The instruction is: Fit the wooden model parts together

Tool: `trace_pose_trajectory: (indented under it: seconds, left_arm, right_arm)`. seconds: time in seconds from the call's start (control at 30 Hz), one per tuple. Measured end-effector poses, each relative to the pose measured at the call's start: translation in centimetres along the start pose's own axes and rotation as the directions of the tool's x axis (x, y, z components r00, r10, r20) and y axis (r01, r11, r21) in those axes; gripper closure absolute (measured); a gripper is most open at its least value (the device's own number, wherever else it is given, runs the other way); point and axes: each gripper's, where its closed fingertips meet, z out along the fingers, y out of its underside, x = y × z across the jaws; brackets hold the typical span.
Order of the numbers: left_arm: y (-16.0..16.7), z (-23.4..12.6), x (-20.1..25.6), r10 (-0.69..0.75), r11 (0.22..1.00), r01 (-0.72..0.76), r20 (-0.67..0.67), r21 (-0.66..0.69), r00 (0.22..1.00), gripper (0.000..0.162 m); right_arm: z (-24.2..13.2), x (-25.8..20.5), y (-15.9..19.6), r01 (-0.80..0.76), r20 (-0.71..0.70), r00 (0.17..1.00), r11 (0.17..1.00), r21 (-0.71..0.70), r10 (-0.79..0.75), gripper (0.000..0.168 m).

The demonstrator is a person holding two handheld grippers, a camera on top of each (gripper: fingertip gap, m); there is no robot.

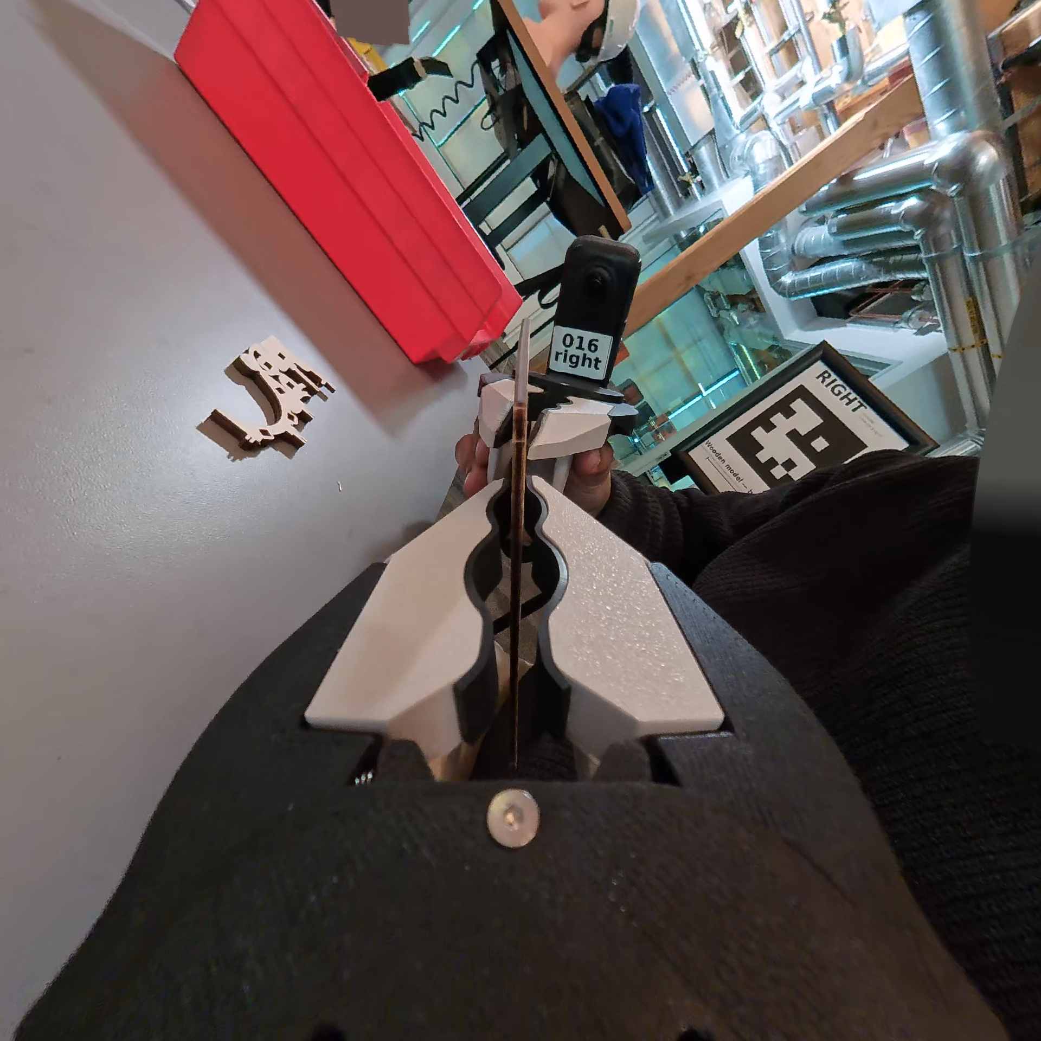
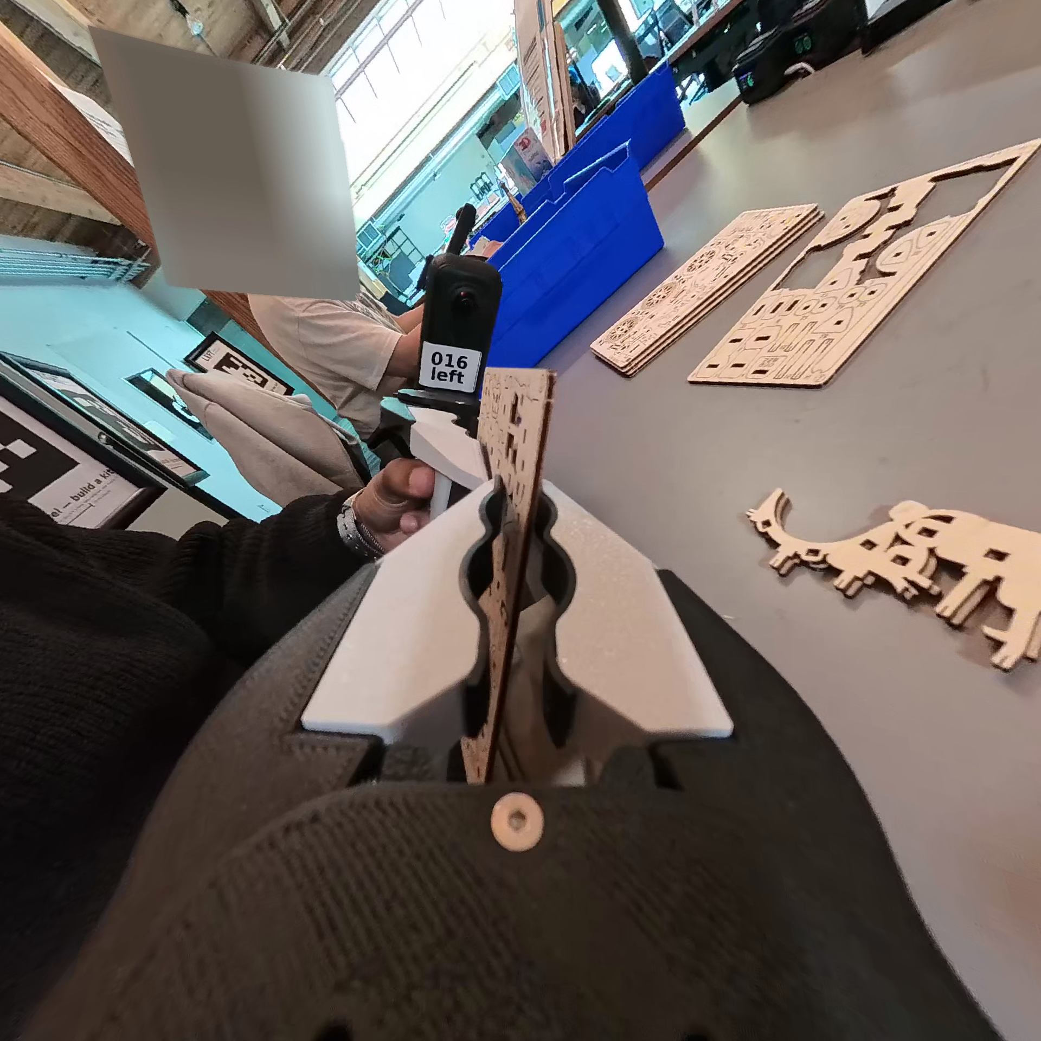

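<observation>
Sheet: a thin, pale laser-cut plywood sheet (image 2: pixel 515 450), scorched dark along its edge, is held edge-up above the table between both tools.
Left gripper (image 1: pixel 515 495): its white fingers are clenched on one end of the sheet.
Right gripper (image 2: pixel 515 501): its white fingers are pinched on the other end, so the two tools face each other along the panel.
Risk: I judge that any twist or opposing pull between the hands could bow or snap the thin sheet, or pop small parts out to drop.
Slip: the grip looks narrow on a smooth face, though from here I can't be sure how deep it sits.
Loose parts: a flat cut-out wooden animal-shaped piece (image 2: pixel 912 569) lies near on the table.
Spare sheets: a stack of uncut panels (image 2: pixel 710 287) sits beside a half-emptied frame sheet (image 2: pixel 856 270).
Surface: a smooth grey table (image 2: pixel 732 462).
Room: a red plastic bin (image 1: pixel 338 180), blue plastic bins (image 2: pixel 569 265), silver ducting, framed marker boards.
</observation>
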Motion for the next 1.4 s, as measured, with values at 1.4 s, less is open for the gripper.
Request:
trace_pose_trajectory:
  seconds: [1.4]
  left_arm:
    - [-4.0, -0.9, -0.3, -0.026, 0.991, 0.038, -0.088, 0.132, 0.996, 0.127]
  right_arm:
    - [1.7, 1.1, -5.0, -0.209, 0.189, 0.966, 0.965, 0.156, 0.179, 0.168]
